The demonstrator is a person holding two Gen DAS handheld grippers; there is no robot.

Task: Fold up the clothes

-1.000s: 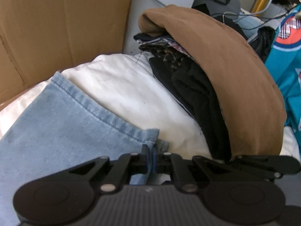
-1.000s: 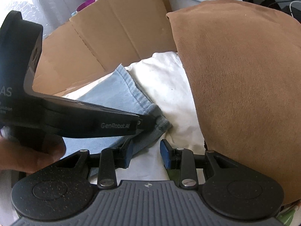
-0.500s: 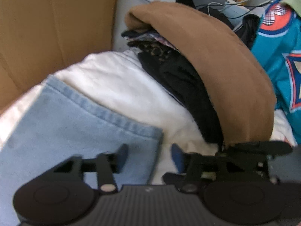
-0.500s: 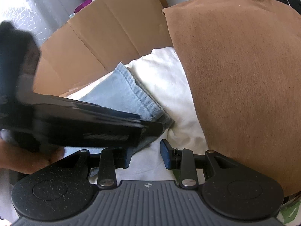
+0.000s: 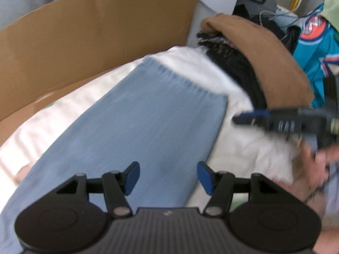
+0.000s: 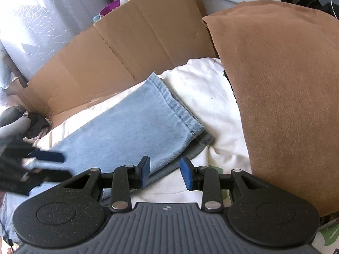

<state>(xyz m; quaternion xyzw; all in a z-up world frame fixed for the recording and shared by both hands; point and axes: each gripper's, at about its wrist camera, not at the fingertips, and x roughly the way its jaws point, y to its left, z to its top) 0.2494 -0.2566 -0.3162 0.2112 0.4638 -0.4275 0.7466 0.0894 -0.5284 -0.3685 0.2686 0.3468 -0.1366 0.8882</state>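
The left gripper (image 5: 168,178) sits at the bottom centre of its own view with its jaws spread, having just been opening; nothing is between them, and the pale blue denim jeans leg (image 5: 137,139) lies flat beneath and beyond the blue pads (image 5: 132,176). The right gripper (image 6: 165,174) is at the bottom centre of its view with its jaws partly apart. The lower corner of the jeans hem reaches in beside the left pad, and the pads do not press on it. From the left wrist view the right gripper appears as a blurred dark shape at the right edge, with a hand (image 5: 313,169) below it. One jeans leg shows, running from the lower left up to a stitched hem near mid-frame, and it rests on one white garment (image 6: 203,97) spread under it. To the right, in the right wrist view, a brown garment (image 6: 286,97) drapes over a stack of dark folded clothes (image 5: 239,72), which shows from the left wrist view. One cardboard box wall (image 6: 118,59) stands across the upper left behind the clothes; whether the clothes lie inside the box I cannot tell. One teal jersey (image 5: 315,53) sits at the upper right of the left wrist view.
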